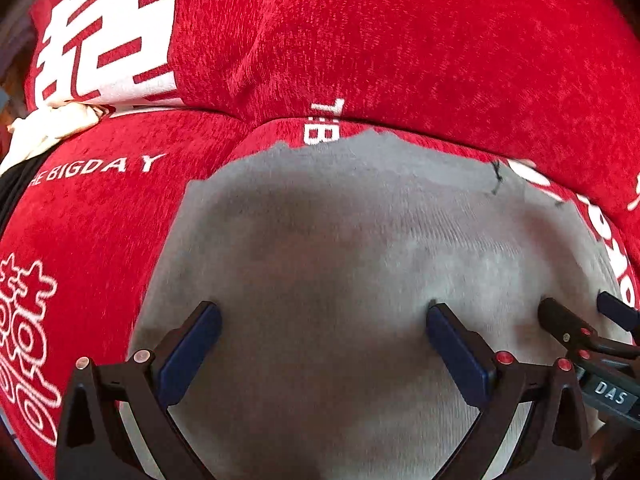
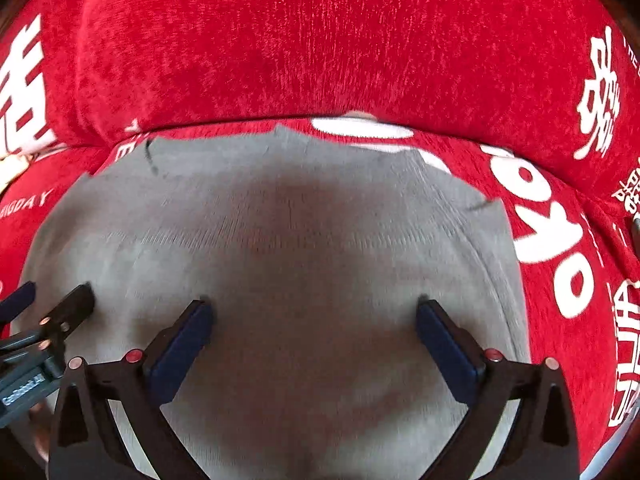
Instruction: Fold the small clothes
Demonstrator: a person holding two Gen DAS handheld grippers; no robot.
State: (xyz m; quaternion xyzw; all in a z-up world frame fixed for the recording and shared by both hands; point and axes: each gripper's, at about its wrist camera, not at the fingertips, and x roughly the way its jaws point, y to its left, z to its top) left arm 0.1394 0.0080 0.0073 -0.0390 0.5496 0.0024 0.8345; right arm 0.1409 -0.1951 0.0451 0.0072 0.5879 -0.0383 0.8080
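A small grey knit garment (image 1: 340, 248) lies flat on a red sofa seat; it also fills the right wrist view (image 2: 280, 240). My left gripper (image 1: 324, 312) is open, its fingers spread wide and pressed down on the cloth's near part. My right gripper (image 2: 314, 308) is open too, fingers spread on the same cloth, close beside the left. Each shows in the other's view: the right gripper (image 1: 580, 312) at the right edge, the left gripper (image 2: 48, 300) at the left edge. Neither pinches any cloth.
The sofa seat cover (image 1: 100, 240) is red with white lettering, and the red backrest (image 1: 400, 40) rises just behind the garment. A white and black cloth (image 1: 44, 132) lies at the far left of the seat.
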